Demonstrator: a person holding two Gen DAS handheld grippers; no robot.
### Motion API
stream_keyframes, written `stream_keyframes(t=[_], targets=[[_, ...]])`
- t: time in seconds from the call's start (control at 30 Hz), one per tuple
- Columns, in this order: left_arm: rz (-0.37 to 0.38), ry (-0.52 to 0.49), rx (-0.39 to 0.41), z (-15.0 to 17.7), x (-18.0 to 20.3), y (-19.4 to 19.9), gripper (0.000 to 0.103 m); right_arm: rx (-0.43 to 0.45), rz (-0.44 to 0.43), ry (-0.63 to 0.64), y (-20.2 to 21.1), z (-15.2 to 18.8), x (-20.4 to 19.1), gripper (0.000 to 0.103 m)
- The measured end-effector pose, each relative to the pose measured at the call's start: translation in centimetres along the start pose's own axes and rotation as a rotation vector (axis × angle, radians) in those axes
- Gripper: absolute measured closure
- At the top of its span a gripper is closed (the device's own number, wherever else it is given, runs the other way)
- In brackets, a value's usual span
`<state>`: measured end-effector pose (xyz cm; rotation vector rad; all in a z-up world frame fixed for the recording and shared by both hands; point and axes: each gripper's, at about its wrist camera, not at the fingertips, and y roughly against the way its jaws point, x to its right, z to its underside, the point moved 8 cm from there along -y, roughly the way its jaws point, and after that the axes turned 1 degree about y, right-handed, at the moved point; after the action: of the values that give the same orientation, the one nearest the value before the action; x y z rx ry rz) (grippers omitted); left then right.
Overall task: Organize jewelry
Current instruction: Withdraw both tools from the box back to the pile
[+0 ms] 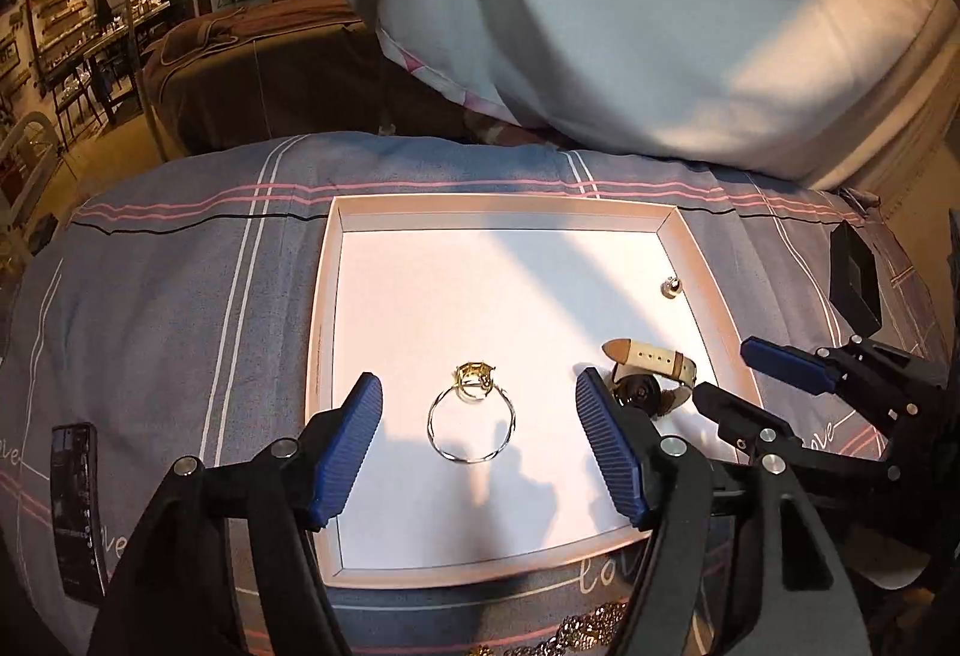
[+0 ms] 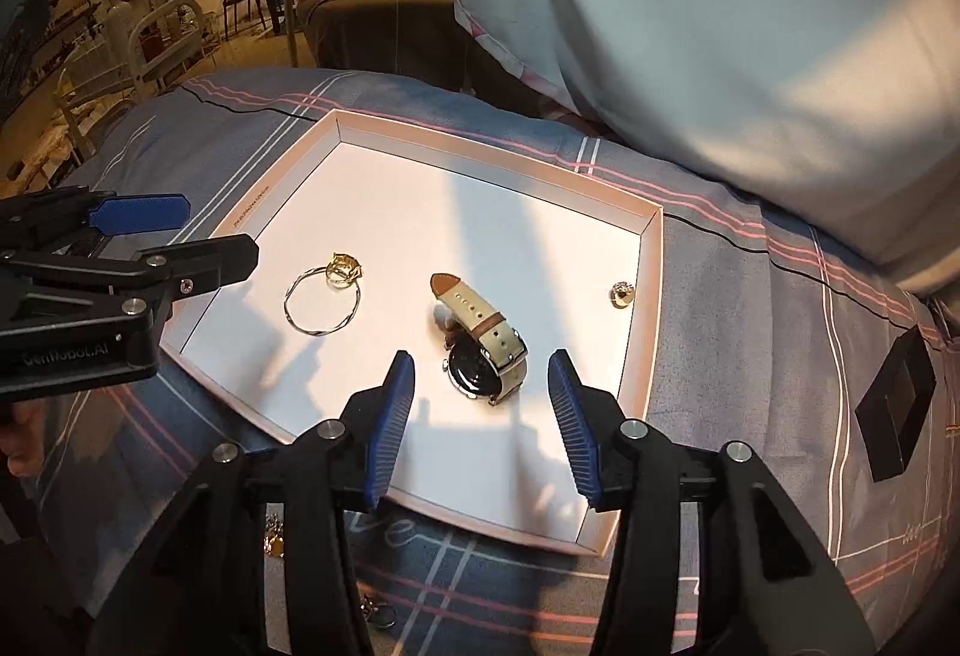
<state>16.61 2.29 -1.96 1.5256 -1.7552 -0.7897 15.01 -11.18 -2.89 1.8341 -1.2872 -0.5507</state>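
A shallow white tray [image 1: 336, 308] [image 2: 651, 296] lies on a grey striped bedspread. In it lie a thin silver bangle with a gold charm [image 1: 472, 425] [image 2: 322, 299], a watch with a cream strap and dark face [image 1: 645, 377] [image 2: 480, 350], and a small stud earring [image 1: 670, 288] [image 2: 621, 293]. My left gripper [image 1: 480, 416] is open and empty, its fingers either side of the bangle, just above the tray. My right gripper [image 2: 480, 389] is open and empty, its fingers either side of the watch. Each gripper shows in the other's view: the right one [image 1: 750, 374], the left one [image 2: 222, 236].
A small black box [image 1: 855, 275] [image 2: 897, 404] lies on the bedspread right of the tray. A dark phone [image 1: 75, 506] lies at the left. A gold chain [image 1: 576, 632] [image 2: 275, 536] lies on the bedspread near the tray's front edge. A large pale pillow [image 1: 660, 26] rises behind.
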Motion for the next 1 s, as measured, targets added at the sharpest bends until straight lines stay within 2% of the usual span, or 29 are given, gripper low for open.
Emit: stream_keyframes(t=[0.07, 0.13, 0.23, 0.3, 0.37, 0.43, 0.57, 0.67, 0.7, 0.77, 0.9, 1.0], targets=[[-0.013, -0.028, 0.01, 3.0, -0.6, 1.2, 0.029, 0.012, -0.029, -0.005, 1.4, 3.1, -1.0, 0.054], [-0.021, -0.04, -0.007, 6.8, -1.2, 1.7, 0.026, -0.006, -0.059, 0.022, 1.6, 6.6, -2.7, 0.045], [-0.038, -0.051, -0.053, 12.2, -2.0, 1.5, 0.026, -0.072, -0.073, 0.072, 0.0, 10.8, -5.2, 0.045], [-0.073, -0.039, -0.069, 14.6, -2.8, 1.3, 0.026, -0.104, -0.091, 0.095, -1.3, 12.3, -6.6, 0.045], [-0.05, -0.019, -0.102, 16.3, -3.1, 0.9, 0.026, -0.093, -0.066, 0.119, -2.2, 12.6, -7.0, 0.044], [-0.052, -0.014, -0.115, 17.1, -3.2, 0.7, 0.026, -0.081, -0.023, 0.05, -2.5, 12.1, -5.3, 0.044], [-0.054, -0.039, -0.113, 17.4, -2.7, 0.6, 0.026, -0.102, 0.142, -0.094, -3.1, 12.9, 1.3, 0.044], [-0.048, -0.053, -0.1, 17.2, -2.2, 0.5, 0.026, -0.117, 0.136, -0.195, -2.5, 14.3, 4.9, 0.039], [-0.045, -0.063, -0.099, 17.2, -1.9, 0.4, 0.026, -0.119, 0.16, -0.205, -2.1, 14.5, 5.6, 0.038], [-0.041, -0.076, -0.1, 17.1, -1.5, 0.3, 0.026, -0.104, 0.199, -0.202, -0.9, 14.5, 6.0, 0.039], [-0.026, -0.099, -0.096, 17.2, -0.6, 0.4, 0.026, -0.019, 0.161, -0.202, 1.5, 13.8, 4.9, 0.039], [-0.026, -0.102, -0.098, 17.5, -0.5, 0.6, 0.025, -0.015, 0.158, -0.194, 2.1, 14.1, 4.7, 0.039]])
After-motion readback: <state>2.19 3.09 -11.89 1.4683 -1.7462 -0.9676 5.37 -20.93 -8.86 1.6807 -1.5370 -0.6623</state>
